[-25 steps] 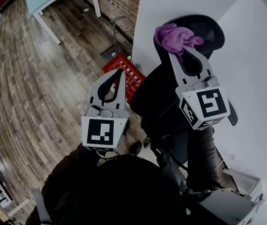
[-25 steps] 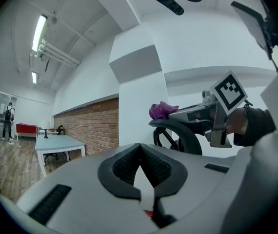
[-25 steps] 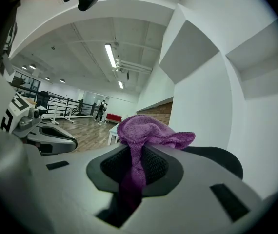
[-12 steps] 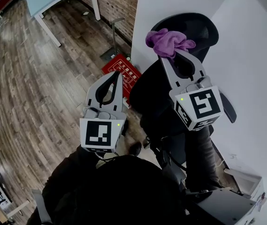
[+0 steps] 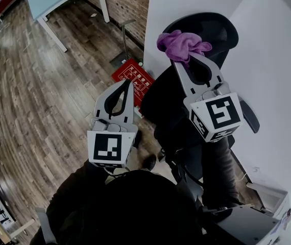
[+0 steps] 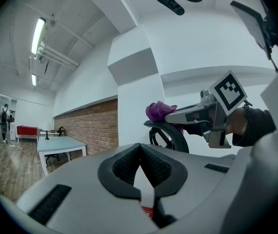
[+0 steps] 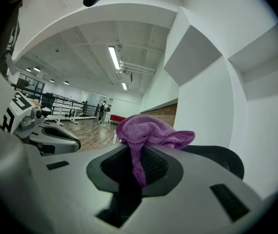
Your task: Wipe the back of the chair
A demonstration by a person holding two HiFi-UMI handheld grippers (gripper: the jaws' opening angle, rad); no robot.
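Jaws grip cloth (R gripper), chair rim

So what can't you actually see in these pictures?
Whether the purple cloth touches the chair: head view, the cloth itself covers the contact.
Chair's lower part: head view, hidden behind the right gripper and sleeve.
Red floor sign: print too small, partly behind the left gripper.

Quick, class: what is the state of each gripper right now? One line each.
Left gripper: closed, nothing between its jaws.
Right gripper: closed on the purple cloth.
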